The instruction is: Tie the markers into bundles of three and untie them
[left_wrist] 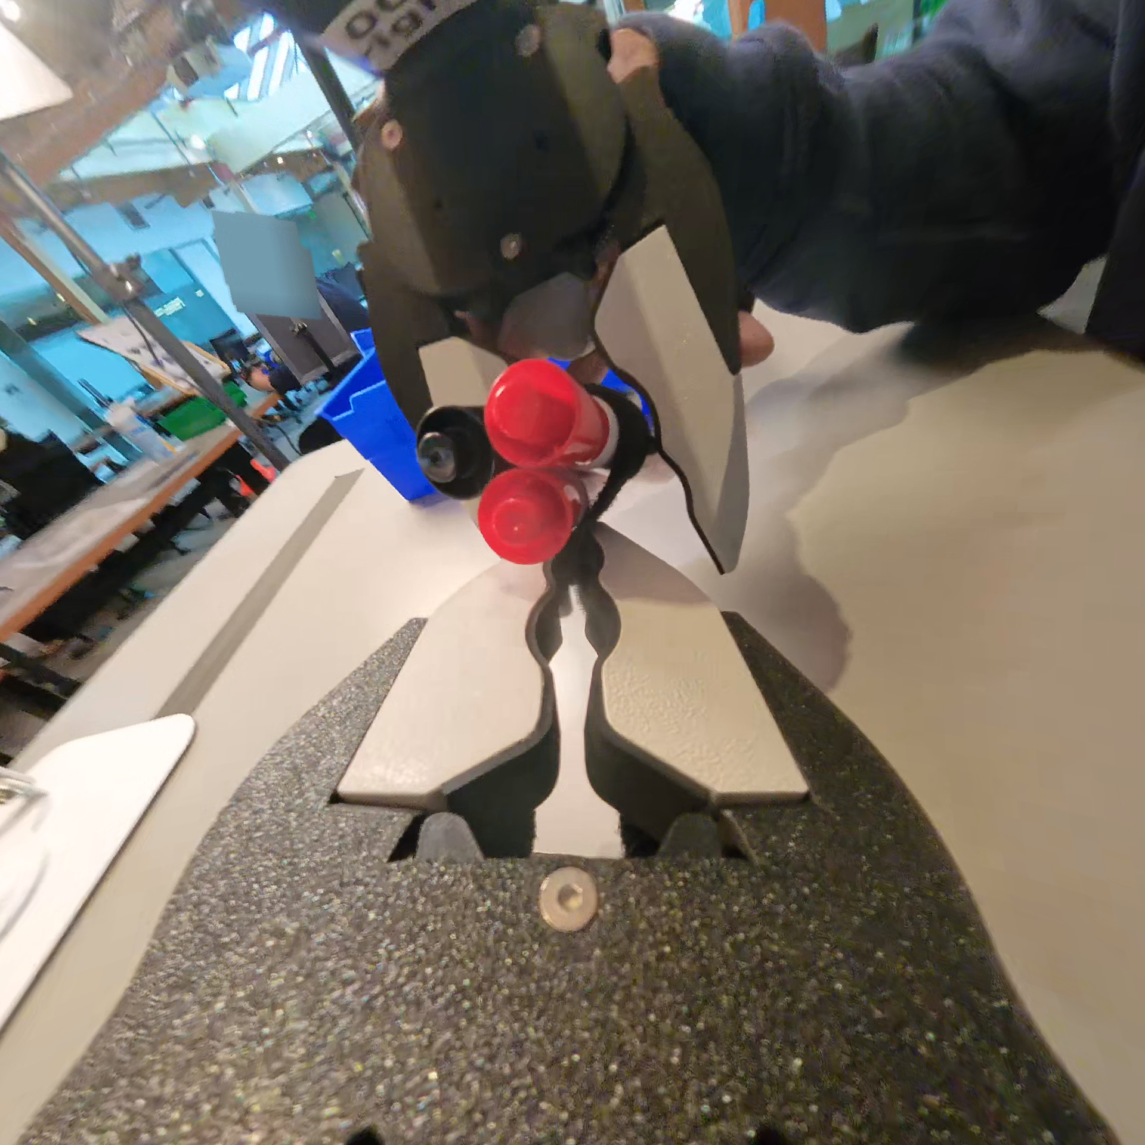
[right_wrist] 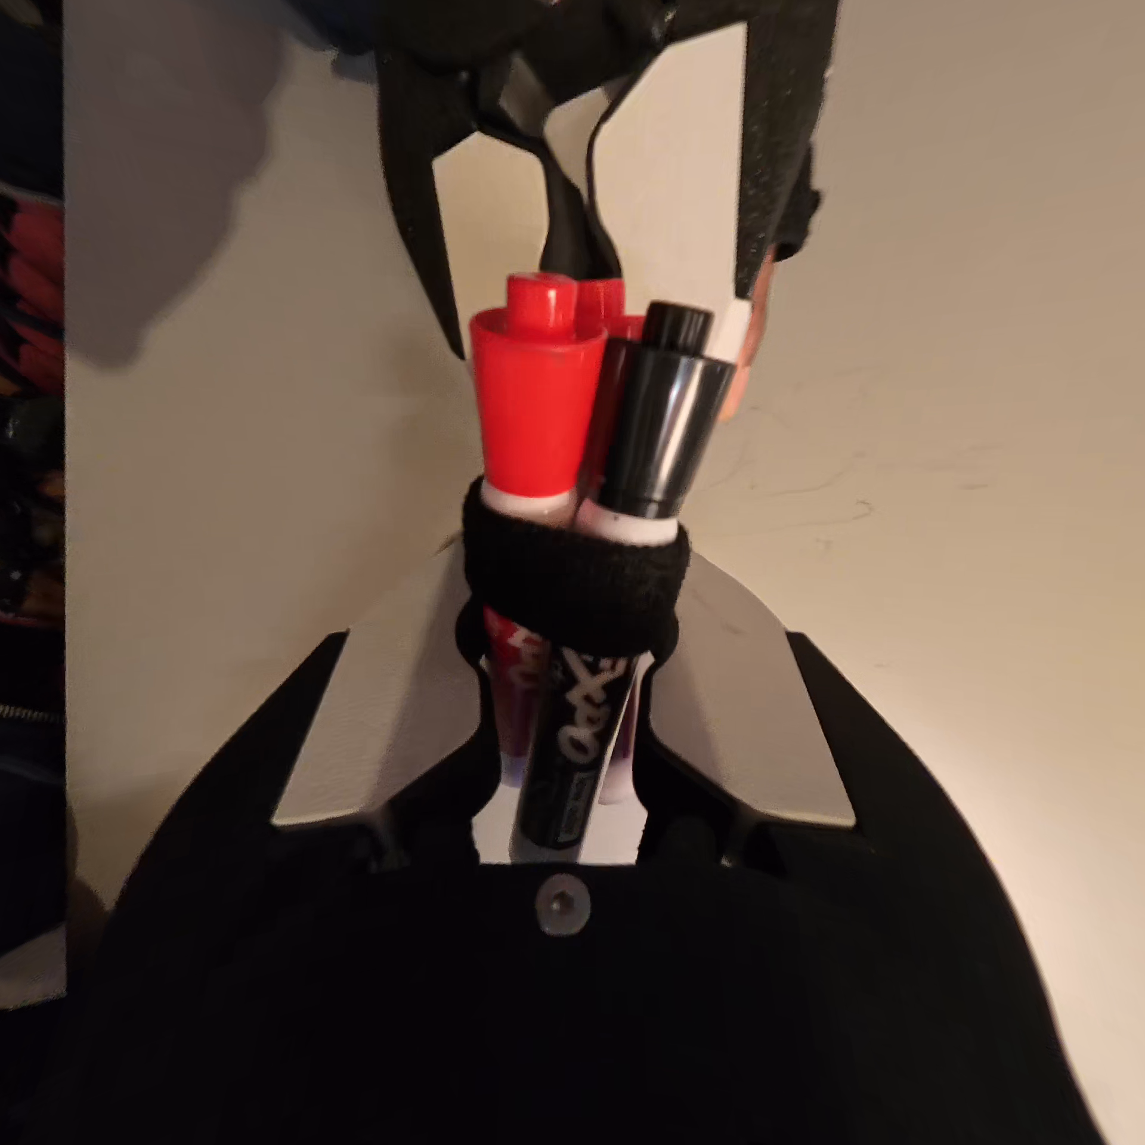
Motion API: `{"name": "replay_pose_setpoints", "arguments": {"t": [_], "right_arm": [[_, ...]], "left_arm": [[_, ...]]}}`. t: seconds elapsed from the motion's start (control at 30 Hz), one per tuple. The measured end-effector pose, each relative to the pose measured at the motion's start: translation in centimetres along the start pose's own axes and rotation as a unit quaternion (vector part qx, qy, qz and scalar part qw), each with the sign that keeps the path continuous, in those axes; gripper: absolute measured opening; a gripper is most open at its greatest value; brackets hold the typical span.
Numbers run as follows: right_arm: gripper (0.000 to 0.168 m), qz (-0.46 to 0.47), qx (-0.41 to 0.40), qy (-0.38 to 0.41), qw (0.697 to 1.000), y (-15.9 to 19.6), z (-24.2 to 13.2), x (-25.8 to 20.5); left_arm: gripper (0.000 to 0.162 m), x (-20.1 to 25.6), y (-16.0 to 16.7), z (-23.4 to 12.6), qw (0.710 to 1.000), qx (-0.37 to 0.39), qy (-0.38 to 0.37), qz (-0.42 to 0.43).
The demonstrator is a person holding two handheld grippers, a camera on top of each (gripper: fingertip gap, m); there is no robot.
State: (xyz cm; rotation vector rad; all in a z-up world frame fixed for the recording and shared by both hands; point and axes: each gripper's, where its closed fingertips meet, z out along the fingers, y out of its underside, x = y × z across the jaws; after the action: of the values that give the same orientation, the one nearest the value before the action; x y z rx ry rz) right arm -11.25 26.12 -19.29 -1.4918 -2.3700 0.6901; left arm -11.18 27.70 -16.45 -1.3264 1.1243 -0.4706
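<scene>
White tabletop (left_wrist: 929, 557) below: right gripper (right_wrist: 561, 706) clamps 3 markers (right_wrist: 557, 434); left gripper (left_wrist: 573, 595), nearly closed, pinches the black band (right_wrist: 576, 576) ahead. Overpulling could slip the markers free.

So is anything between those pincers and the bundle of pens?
Nothing visible. The right hand-held gripper already clamps the three markers, and the left hand-held gripper pinches a strand of the black band wrapped around them.

Black speckled left claw (left_wrist: 571, 610) with grey pads, silver screw; navy sleeve (left_wrist: 929, 173).
</scene>
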Motion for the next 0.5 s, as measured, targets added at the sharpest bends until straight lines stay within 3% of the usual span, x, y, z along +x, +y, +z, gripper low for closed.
{"name": "replay_pose_setpoints", "arguments": {"t": [0.17, 0.5], "right_arm": [[0.064, 0.032, 0.027, 0.056, 0.998, -0.8, -0.8, 2.2], [0.068, 0.044, 0.077, 0.199, 0.976, -1.9, -4.6, 5.8]], "left_arm": [[0.003, -1.2, 0.1, -0.4, 0.996, 0.013, 0.003, -0.087], [0.003, -4.0, 0.5, -2.1, 0.964, 0.038, -0.035, -0.262]]}}
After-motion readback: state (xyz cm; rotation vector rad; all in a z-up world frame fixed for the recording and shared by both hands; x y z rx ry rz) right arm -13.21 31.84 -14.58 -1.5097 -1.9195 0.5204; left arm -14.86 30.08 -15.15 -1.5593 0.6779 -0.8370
